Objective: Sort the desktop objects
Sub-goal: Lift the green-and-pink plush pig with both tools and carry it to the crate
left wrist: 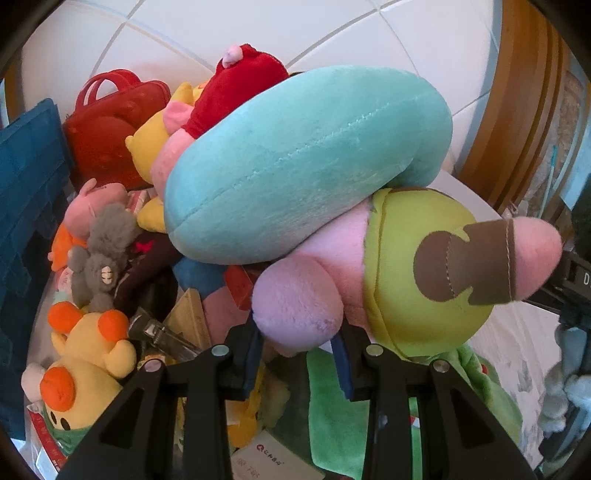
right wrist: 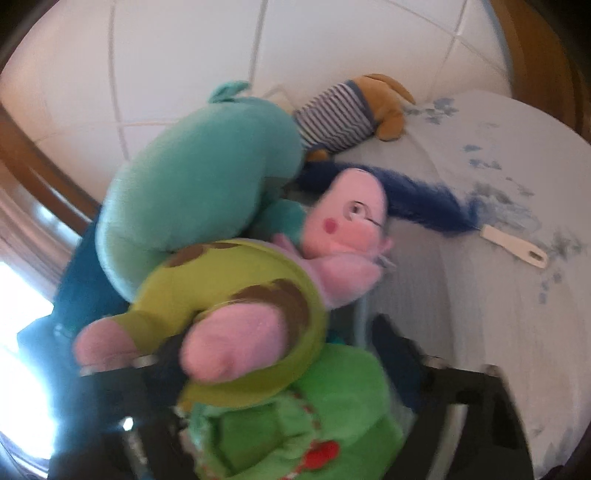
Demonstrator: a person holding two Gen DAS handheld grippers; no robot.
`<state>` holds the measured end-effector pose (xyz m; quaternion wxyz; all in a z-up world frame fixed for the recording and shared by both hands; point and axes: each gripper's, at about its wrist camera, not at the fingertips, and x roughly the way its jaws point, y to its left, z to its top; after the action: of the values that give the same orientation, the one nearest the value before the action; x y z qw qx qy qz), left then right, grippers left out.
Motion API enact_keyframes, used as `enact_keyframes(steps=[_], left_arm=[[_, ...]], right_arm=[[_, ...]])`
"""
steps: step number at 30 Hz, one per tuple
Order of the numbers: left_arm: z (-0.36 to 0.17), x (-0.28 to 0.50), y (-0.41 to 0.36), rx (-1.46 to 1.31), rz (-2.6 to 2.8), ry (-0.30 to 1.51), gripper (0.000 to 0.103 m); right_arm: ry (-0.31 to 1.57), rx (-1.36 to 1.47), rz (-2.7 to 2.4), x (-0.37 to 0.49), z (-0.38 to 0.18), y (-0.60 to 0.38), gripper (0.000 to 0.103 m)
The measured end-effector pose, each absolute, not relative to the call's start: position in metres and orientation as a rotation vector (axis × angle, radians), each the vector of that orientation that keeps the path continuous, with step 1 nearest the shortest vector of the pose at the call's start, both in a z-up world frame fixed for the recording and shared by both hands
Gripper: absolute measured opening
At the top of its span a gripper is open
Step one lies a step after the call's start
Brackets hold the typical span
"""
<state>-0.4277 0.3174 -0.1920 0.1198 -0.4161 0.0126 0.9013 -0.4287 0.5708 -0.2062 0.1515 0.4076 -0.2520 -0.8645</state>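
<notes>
White tiled floor (left wrist: 369, 33) fills the top of both views; a table w/ pale blue-flowered cloth (right wrist: 498, 206) takes the right side of the right wrist view. Biggest toy: teal plush (left wrist: 295, 158), lying tilted across the heap, resting on top of the pink plush in green shorts (left wrist: 406, 266), which has brown patches and one leg sticking out to the right. Left gripper (left wrist: 301, 347): jaws apart, sitting on either side of that pink plush's rounded limb, blue pads touching or just beside it; can't tell if it's really pinched. Right wrist view is blurred: same pink plush close to the lens, the teal one behind it, a bright green plush (right wrist: 295, 424) underneath. Right gripper (right wrist: 295, 369) is mostly hidden by the toys, so can't tell how its jaws stand. Left edge of left view: blue crate (left wrist: 29, 192), beside it a red handbag (left wrist: 110, 122), upright. Against the bag, a red-and-pink plush (left wrist: 229, 92) on a yellow one. Lower left: yellow duck w/ orange feet (left wrist: 88, 354), near a grey fluffy toy (left wrist: 99, 254). Right view, far side of table: striped-shirt brown plush (right wrist: 351, 114) at the edge, a doll w/ pink face and long blue hair (right wrist: 354, 218) just behind the pink plush, and a small white handle (right wrist: 513, 245) on the cloth, well apart from the pile.
</notes>
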Motion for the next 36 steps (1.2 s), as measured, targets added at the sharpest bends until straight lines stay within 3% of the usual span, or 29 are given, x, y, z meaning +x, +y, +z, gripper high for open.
enact_keyframes(steps=[17, 25, 28, 30, 36], left_arm=[[-0.073, -0.336, 0.268, -0.887, 2.814, 0.004, 0.026], [-0.108, -0.332, 0.248, -1.001, 2.769, 0.011, 0.026], [-0.11, -0.33, 0.246, -0.988, 2.764, 0.023, 0.026], [-0.108, -0.331, 0.246, -0.98, 2.756, 0.024, 0.026], [-0.11, -0.333, 0.25, -0.989, 2.745, 0.015, 0.026]], right_arm=[[-0.49, 0.862, -2.507, -0.345, -0.086, 0.517, 0.048], [-0.522, 1.02, -2.451, -0.343, -0.121, 0.496, 0.049], [-0.577, 1.009, -2.459, -0.344, -0.126, 0.5, 0.053], [-0.596, 0.998, -2.482, -0.345, -0.126, 0.503, 0.077], [-0.649, 1.008, -2.494, -0.362, -0.129, 0.499, 0.079]])
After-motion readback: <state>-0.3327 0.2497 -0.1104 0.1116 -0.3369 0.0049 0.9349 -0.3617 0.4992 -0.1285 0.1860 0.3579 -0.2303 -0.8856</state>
